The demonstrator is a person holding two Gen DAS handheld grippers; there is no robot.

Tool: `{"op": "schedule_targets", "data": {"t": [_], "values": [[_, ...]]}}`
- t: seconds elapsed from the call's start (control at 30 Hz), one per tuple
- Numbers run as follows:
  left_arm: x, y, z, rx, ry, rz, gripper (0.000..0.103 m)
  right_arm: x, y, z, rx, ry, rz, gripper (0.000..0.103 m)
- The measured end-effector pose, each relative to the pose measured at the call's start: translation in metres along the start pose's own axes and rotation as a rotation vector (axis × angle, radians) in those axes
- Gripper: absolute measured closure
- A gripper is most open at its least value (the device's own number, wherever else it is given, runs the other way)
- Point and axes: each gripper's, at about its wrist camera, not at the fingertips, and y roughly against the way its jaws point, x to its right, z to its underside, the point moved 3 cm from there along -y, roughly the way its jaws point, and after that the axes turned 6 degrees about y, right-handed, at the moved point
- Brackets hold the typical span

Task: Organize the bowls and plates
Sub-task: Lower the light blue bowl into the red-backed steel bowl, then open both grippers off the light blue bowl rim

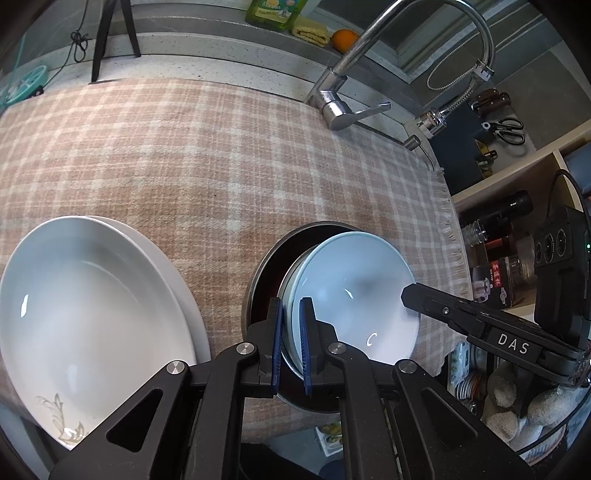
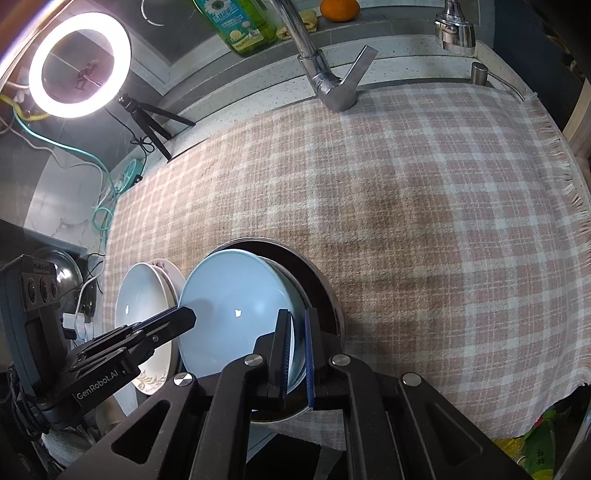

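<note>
- Left wrist view: my left gripper point(image 1: 291, 332) pinches the pale blue bowl's point(image 1: 354, 291) rim at lower centre, steadying it above the dark metal bowl point(image 1: 266, 269).
- My right gripper point(image 2: 295, 350) pinches the opposite rim, sharing the load.
- Stacked white plates point(image 1: 88, 302) wait at lower left on the plaid cloth point(image 1: 221, 155).

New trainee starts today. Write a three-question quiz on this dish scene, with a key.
1. True or false: both grippers clamp the pale blue bowl's rim.
2. What does the blue bowl sit in? A) a dark metal pan B) a sink C) a rack
3. What fruit lies on the ledge behind the faucet?

Key: 1 true: left gripper and right gripper grip opposite edges. 2 A. 3 an orange.
</note>
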Motion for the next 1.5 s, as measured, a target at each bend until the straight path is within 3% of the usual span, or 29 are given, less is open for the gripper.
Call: {"op": "schedule_targets", "data": {"t": [0.63,0.9,1.27,1.5], "values": [[0.004,0.002,-0.002,0.013,-0.049,-0.014,0.096,-0.01,-0.003,0.005,0.013,0.108,0.057,0.094],[-0.005,0.005,0.001,0.008,-0.057,-0.004,0.09,-0.009,0.011,0.008,0.073,0.143,0.108,0.082],[-0.022,0.038,0.003,0.081,-0.065,-0.005,0.09,0.014,0.042,0.02,0.183,0.056,0.033,0.078],[-0.037,0.034,0.002,0.062,-0.063,-0.008,0.09,0.024,0.049,0.022,0.237,0.042,0.052,0.078]]}}
